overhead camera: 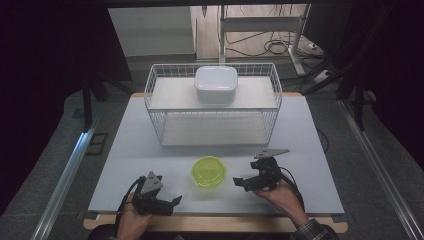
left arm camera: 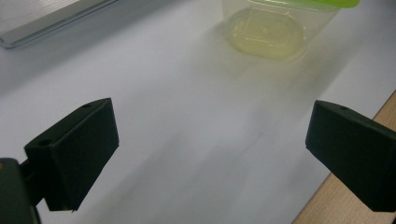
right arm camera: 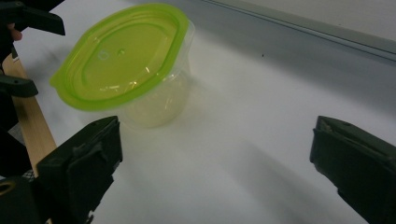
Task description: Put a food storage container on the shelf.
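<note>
Resting near counter front edge, left gripper has fingers spread wide, holding nothing. Clear plastic container, round, lime-green lid sealed on top, pale translucent walls, stands upright on white counter between both grippers, touching neither. Right gripper points at it, fingers wide, holding nothing.

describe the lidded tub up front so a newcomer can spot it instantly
On the white table, in front of the wire basket, a small clear tub sits between the two grippers. Its lime-green lid sets it apart from the white container on the basket's shelf.
</note>
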